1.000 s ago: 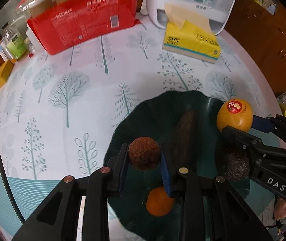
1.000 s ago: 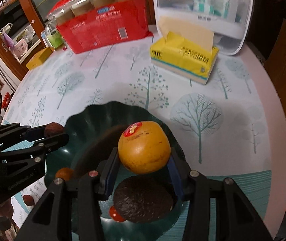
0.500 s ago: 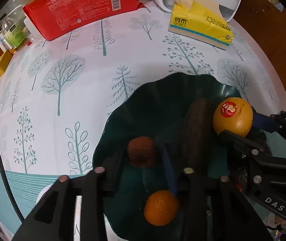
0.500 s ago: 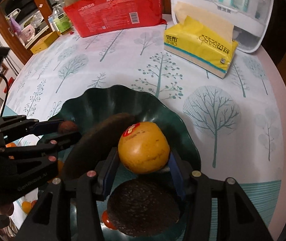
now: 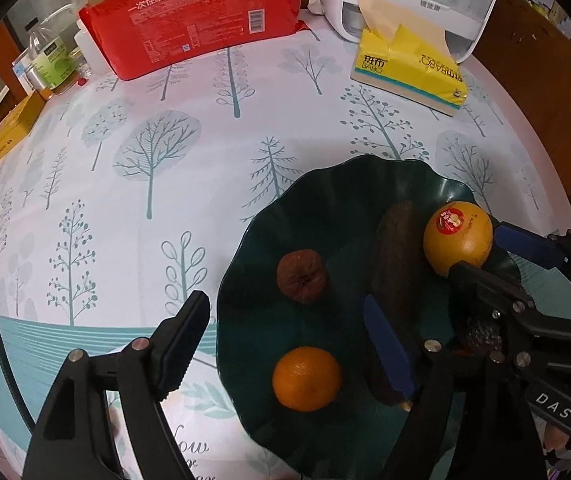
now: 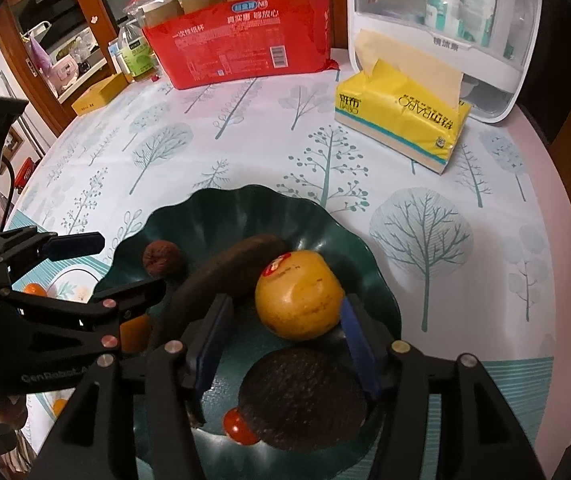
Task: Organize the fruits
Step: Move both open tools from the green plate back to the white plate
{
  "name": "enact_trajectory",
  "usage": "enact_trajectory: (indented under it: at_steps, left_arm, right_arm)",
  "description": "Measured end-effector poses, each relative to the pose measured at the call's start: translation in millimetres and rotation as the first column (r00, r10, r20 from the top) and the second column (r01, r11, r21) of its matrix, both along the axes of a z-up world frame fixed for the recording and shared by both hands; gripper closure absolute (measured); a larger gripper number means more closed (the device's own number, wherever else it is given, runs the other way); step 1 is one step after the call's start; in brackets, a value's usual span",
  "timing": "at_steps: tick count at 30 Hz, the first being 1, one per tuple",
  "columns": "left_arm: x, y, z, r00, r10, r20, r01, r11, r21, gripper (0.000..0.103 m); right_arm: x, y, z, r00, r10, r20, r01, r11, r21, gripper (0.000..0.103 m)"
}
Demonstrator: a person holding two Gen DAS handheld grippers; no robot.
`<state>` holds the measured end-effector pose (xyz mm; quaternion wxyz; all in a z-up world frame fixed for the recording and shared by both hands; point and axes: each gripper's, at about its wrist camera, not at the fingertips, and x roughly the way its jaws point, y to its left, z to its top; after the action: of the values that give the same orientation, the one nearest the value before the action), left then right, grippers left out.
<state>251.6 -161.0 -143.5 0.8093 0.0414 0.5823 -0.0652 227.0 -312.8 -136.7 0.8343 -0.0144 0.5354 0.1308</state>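
Note:
A dark green wavy bowl [image 5: 325,200] [image 6: 221,216] holds a wrinkled brown fruit [image 5: 302,276] [image 6: 162,259], an orange [image 5: 306,378], a long dark fruit [image 5: 399,264] [image 6: 229,276], an avocado [image 6: 303,396] and a small red tomato [image 6: 239,426]. My left gripper [image 5: 285,332] [image 6: 131,263] hangs over the bowl's left rim. Its jaws are opening with nothing held, and the brown fruit lies free just beyond them. A yellow fruit with a red sticker [image 6: 299,294] [image 5: 458,239] rests in the bowl between the jaws of my right gripper [image 6: 285,302] [image 5: 475,250]. These are opening too, and a gap shows at the left pad.
At the back of the tree-print table stand a red pack of paper cups [image 5: 205,12], a yellow tissue pack [image 5: 409,68] and a white organiser box [image 6: 445,36]. A yellow carton [image 5: 13,128] and bottles sit far left. Small oranges [image 6: 33,290] lie left of the bowl.
My left gripper has opened and let go of the brown fruit, which now lies in the bowl. My right gripper's jaws have widened around the yellow fruit, which has sunk into the bowl.

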Motion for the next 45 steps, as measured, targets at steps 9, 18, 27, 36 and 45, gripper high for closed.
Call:
enact_trajectory:
  at_steps: [9, 18, 27, 36, 45]
  left_arm:
    - [-22, 7, 22, 1.0, 0.01, 0.028, -0.009, 1.0, -0.02, 0.018]
    - [-54, 14, 51, 0.997, -0.014, 0.078, 0.016, 1.0, -0.024, 0.011]
    - [-87, 20, 80, 0.991, -0.055, 0.118, 0.061, 0.997, -0.046, 0.008]
    - [-116, 50, 122, 0.977, -0.107, 0.185, 0.115, 0.993, -0.035, 0.006]
    - [-132, 109, 153, 0.962, -0.115, 0.248, 0.13, 0.99, -0.048, 0.006]
  right_arm:
    - [-18, -1, 22, 0.998, -0.034, 0.046, 0.034, 0.999, 0.01, 0.046]
    - [-45, -3, 45, 0.994, -0.075, 0.083, 0.074, 0.997, 0.017, 0.046]
    - [-79, -1, 67, 0.986, -0.124, 0.11, 0.122, 0.992, 0.026, 0.046]
    - [-111, 14, 81, 0.977, -0.186, 0.106, 0.181, 0.982, 0.054, 0.046]
    - [-138, 55, 112, 0.959, -0.239, 0.154, 0.228, 0.97, 0.082, 0.046]
